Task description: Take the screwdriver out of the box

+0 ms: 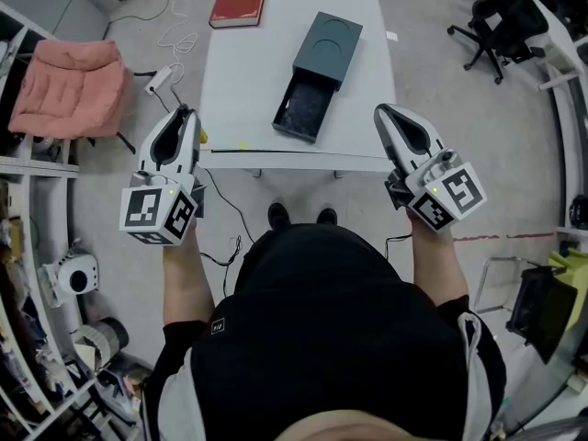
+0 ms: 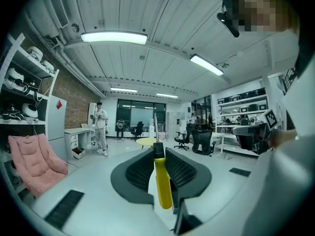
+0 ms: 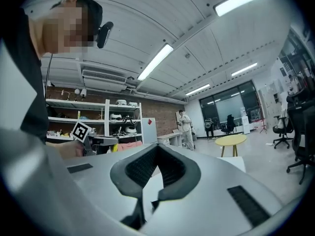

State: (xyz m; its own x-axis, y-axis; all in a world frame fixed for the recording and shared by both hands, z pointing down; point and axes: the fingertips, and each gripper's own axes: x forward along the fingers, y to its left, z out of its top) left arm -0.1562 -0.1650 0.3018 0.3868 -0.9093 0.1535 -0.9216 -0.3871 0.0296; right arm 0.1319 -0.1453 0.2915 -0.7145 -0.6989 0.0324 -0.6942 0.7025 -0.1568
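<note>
My left gripper is held up at the near left corner of the white table. It is shut on a screwdriver with a yellow handle, whose metal shaft sticks out past the fingertips. In the head view only a sliver of the yellow handle shows beside the jaws. The dark box lies on the table with its drawer slid out towards me. My right gripper hovers at the table's near right corner, its fingertips together with nothing between them.
A red book lies at the table's far left. A pink chair stands to the left, office chairs to the far right, and cables with a power strip lie on the floor. A person stands far off.
</note>
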